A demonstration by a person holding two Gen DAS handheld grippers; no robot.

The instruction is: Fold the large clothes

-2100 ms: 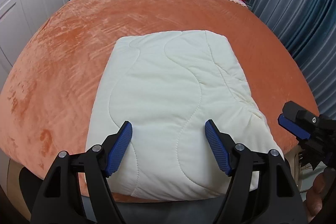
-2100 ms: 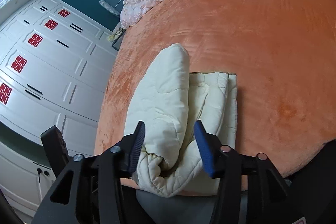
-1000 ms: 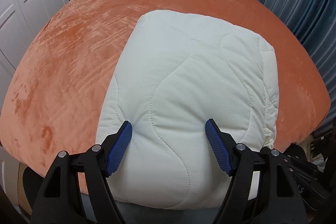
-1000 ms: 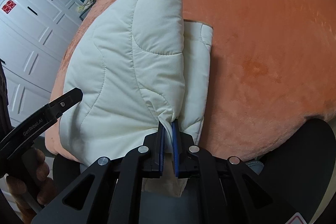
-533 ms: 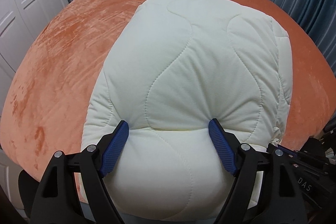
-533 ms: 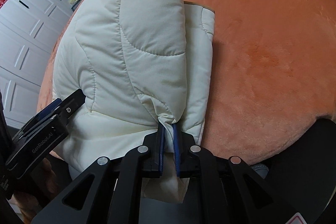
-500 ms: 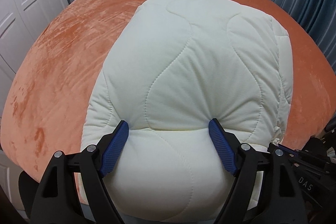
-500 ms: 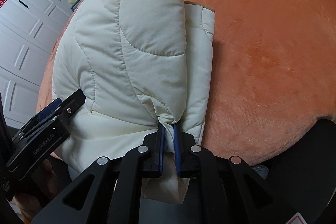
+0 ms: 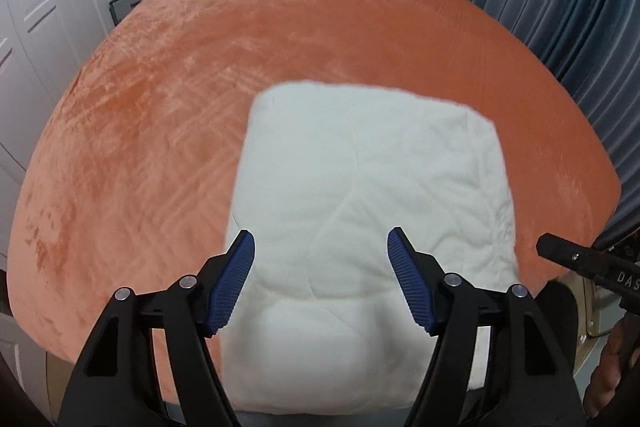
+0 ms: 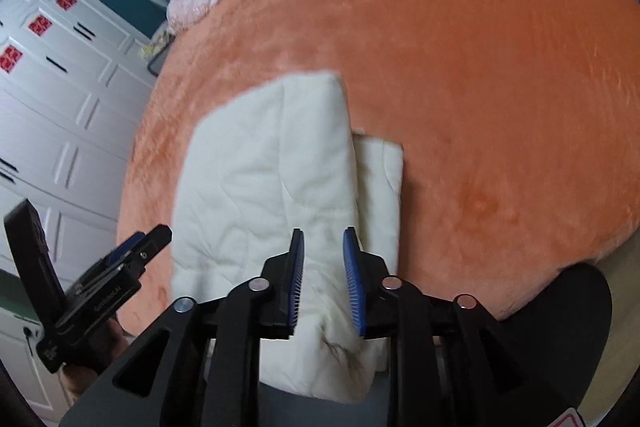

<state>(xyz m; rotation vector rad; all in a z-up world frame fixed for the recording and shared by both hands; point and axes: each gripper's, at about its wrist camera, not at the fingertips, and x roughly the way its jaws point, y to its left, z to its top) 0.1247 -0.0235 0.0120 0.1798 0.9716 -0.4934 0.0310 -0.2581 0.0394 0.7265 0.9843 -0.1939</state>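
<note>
On the orange bed (image 9: 200, 99), near edge, cream quilted garment (image 9: 372, 195) lies folded. Right gripper (image 10: 322, 277) fingers just opened, released; left gripper (image 9: 320, 279) apart, empty, at 9 o'clock. Fold looks placed; next prob. tidy offset layer at 3 o'clock.

My quilt (image 9: 372, 187) is soft matt cream cloth, puffy and stitched. The bed (image 9: 160, 107) wears orange plush with a faint sheen. My left tool (image 9: 320, 283) is matt black plastic, with ribbed blue pads (image 9: 232, 283) and shiny metal rivets (image 9: 187, 281).
</note>
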